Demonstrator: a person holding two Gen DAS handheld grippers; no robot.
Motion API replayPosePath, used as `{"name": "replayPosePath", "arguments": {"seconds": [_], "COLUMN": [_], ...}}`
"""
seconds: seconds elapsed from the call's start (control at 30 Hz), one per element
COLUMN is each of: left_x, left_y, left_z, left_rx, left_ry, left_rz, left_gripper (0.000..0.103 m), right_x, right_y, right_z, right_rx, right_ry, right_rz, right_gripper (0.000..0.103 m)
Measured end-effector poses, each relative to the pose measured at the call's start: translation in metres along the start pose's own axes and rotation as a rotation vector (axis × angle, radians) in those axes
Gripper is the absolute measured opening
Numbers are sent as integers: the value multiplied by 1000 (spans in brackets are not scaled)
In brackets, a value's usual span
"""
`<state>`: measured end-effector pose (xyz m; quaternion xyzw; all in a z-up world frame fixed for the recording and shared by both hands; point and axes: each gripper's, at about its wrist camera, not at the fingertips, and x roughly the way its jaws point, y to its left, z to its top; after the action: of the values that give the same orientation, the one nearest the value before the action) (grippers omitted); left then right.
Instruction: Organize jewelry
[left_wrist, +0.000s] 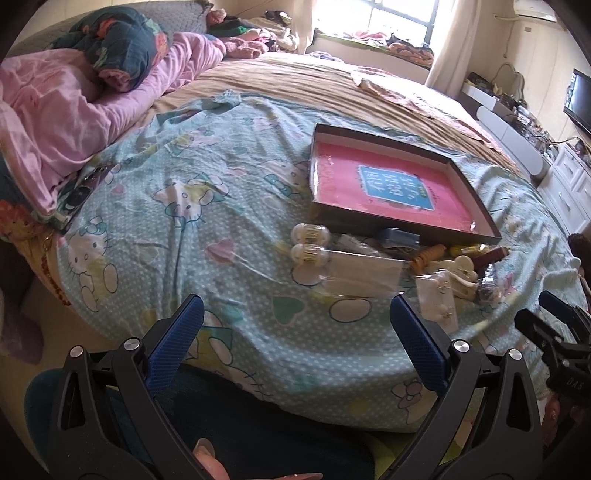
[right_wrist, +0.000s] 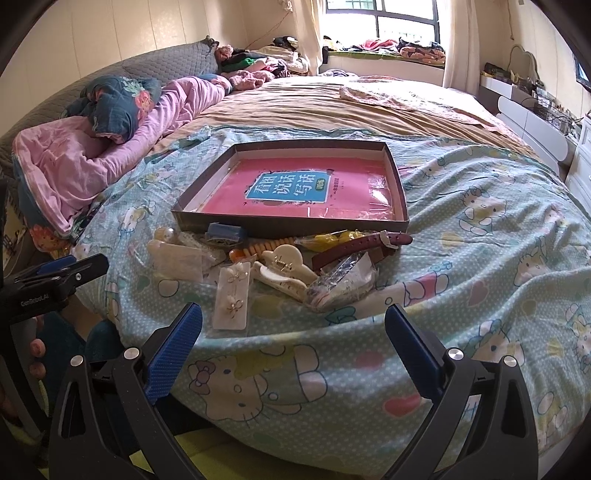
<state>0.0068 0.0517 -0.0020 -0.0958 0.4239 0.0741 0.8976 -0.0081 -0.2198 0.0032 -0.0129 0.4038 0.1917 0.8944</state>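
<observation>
Near edge of bed (right_wrist: 295, 387): bare sheet ahead of your right tongs (right_wrist: 293, 326), free to pass.
Left side: open sheet ahead of your left tongs (left_wrist: 297, 321).
Pile of trinkets (right_wrist: 280, 258): crowded, pieces touching and overlapping.
Tray (right_wrist: 400, 206): raised wall right behind the pile; inside, only a pink book (right_wrist: 306, 188).
Far left: rumpled pink quilt (right_wrist: 74, 166) blocks.

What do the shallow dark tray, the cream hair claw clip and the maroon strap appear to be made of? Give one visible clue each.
Shallow dark tray: probably cardboard; thin, straight, folded-looking walls, white inside.
Cream hair claw clip: likely moulded plastic; smooth, slightly glossy, with a small metal spring.
Maroon strap: leather or imitation leather; glossy band with punched holes. Which one cannot be told.
</observation>
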Motion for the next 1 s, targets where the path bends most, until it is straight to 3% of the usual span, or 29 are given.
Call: {"name": "replayPosePath", "arguments": {"seconds": [0.3,0.43,0.8,1.0], "left_x": [29,40,72,87], "left_y": [16,14,-22,-35], "left_z": [1,0,10,13], "left_rx": [-34,-37,6,29], "left_ry": [69,102,151,167], "left_rz": [6,-41,-127,-109], "left_gripper": [95,95,95,95], "right_x": [24,34,53,66], "right_y": [-19,-26,-45,-54], "right_z": [9,12,14,14], "right_rx": [49,62,95,100], "right_ry": [22,27,46,71], "right_rz": [-11,-24,-31,-36], "right_gripper": [99,99,99,99]}}
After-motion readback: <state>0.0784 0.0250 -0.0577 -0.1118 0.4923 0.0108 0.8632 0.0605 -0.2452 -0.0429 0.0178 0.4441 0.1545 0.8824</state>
